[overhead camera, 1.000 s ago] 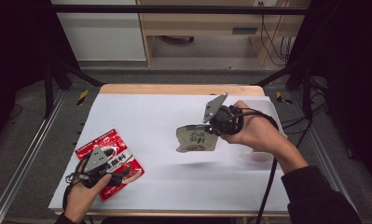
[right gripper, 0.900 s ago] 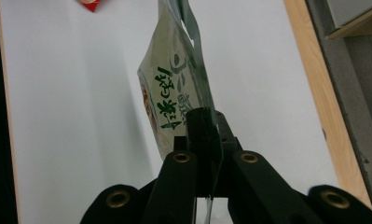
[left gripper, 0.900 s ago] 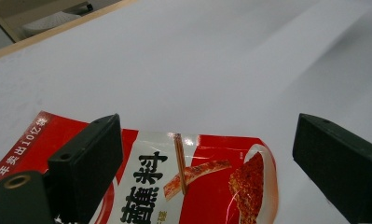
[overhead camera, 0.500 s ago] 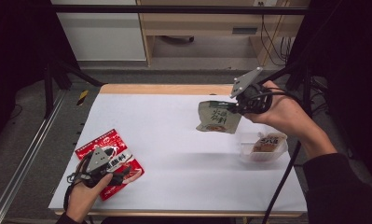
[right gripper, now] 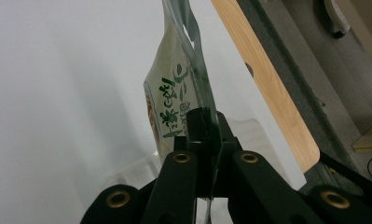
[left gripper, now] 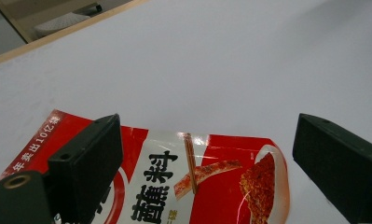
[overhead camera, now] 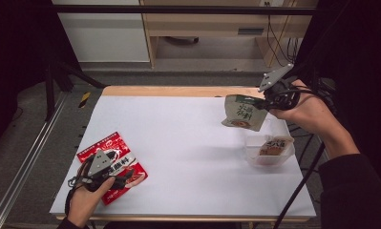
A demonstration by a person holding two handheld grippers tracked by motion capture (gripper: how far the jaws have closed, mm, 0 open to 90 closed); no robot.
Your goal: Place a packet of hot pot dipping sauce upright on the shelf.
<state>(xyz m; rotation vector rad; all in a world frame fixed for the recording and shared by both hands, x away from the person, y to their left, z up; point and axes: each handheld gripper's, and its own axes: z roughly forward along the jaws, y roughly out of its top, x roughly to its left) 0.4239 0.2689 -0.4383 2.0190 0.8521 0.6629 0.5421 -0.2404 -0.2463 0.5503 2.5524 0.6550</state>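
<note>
1. Holding the green-and-white pouch (overhead camera: 240,113) by its top edge, your right gripper (overhead camera: 267,101) has its jaws pinched flat on the seal; the pouch hangs in the air over the far right of the white table (overhead camera: 188,143), just above and behind the clear plastic container (overhead camera: 269,151).
2. Judged step: lowering the pouch into that container. Bring it over the opening first, then descend so the bottom edge enters inside the rim, not on it.
3. Note: a brown-labelled packet (overhead camera: 273,145) already lies in the container. Aim for the free side, or lay the pouch flat on top.
4. Release only once the pouch rests; it swings freely from a thin grip.
5. Your left gripper (overhead camera: 112,172) stands wide open over the red seasoning packet (left gripper: 211,186), which lies flat at the near left corner, well apart from the container.
6. Nothing lies between pouch and container; watch the trailing cable (overhead camera: 302,181) beside the container.
</note>
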